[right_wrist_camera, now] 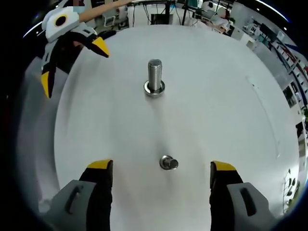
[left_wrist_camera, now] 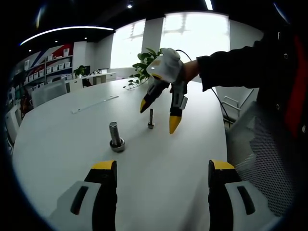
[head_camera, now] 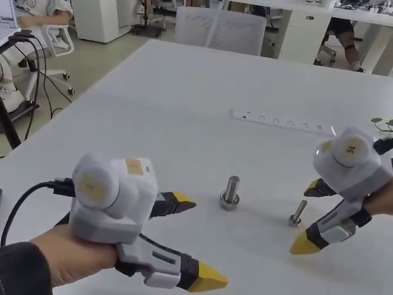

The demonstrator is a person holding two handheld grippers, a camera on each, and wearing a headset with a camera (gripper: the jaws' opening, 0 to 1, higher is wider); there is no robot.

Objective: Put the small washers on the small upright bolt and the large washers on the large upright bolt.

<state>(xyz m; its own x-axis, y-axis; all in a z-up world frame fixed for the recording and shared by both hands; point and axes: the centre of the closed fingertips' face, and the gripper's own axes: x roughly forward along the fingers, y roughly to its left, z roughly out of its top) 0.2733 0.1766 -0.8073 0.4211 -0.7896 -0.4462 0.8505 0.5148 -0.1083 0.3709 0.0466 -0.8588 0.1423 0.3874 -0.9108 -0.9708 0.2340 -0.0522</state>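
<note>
Both bolts stood upright toward the near edge of the table point(head_camera: 184, 123). The large bolt point(head_camera: 231, 192) had a washer point(right_wrist_camera: 154, 88) at its foot, and the small bolt point(head_camera: 298, 212) stood just ahead of the right gripper point(head_camera: 307, 216). Its jaws were wide open and empty, as were those of the left gripper point(head_camera: 199, 241). Stacking looked finished, so the next move was probably to draw back without knocking the small bolt.

The large bolt point(head_camera: 230, 192) stands upright on the white surface point(head_camera: 184, 123), silver, threaded shank up, wider and round at its foot. The small bolt point(head_camera: 298, 212), thinner and shorter, stands near its right, apart from it, tilted slightly in the head view.
</note>
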